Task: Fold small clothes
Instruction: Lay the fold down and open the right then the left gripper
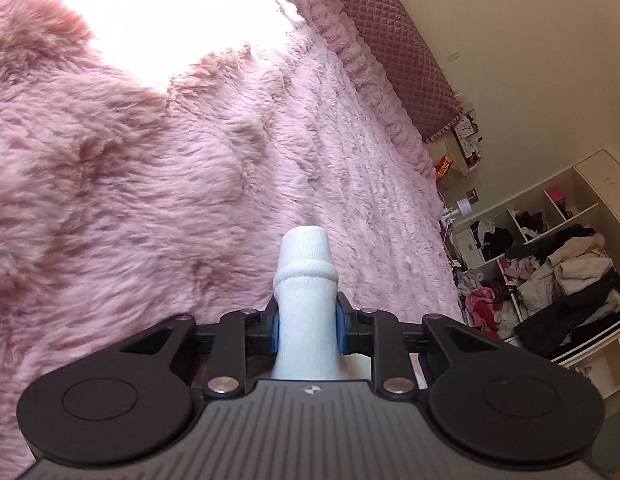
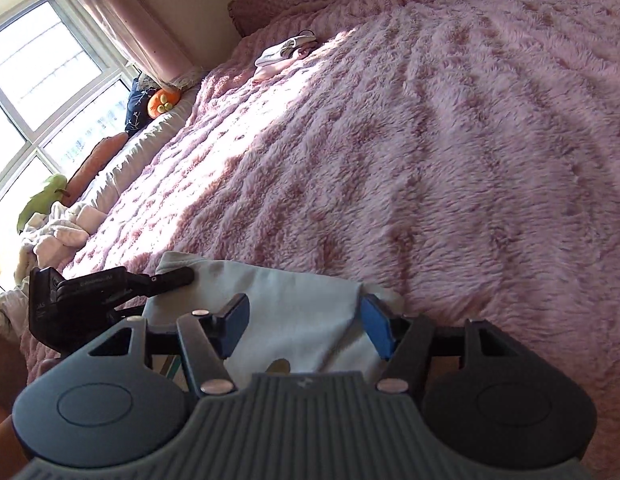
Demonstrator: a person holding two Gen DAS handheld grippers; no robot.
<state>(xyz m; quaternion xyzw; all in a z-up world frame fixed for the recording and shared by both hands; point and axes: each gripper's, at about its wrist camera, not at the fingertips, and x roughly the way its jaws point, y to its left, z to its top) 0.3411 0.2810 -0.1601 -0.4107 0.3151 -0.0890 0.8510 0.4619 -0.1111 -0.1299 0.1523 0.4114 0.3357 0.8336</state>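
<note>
A white garment (image 2: 285,312) lies at the near edge of the pink fluffy blanket (image 2: 430,140). The left gripper (image 1: 305,326) pinches a rolled part; the right gripper (image 2: 303,322) hovers spread above. Mid-fold, I'd say; next, lay it over.

A white ribbed sock (image 1: 305,300), cuff rolled, is seen pointing toward 12 o'clock over the pink bed. A pale cloth (image 2: 293,312) is spread flat at the bed's edge.

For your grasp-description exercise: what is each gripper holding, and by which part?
The left gripper pinches a white garment by a bunched, hemmed edge. The right gripper holds nothing; its jaws stand open over the cloth.
</note>
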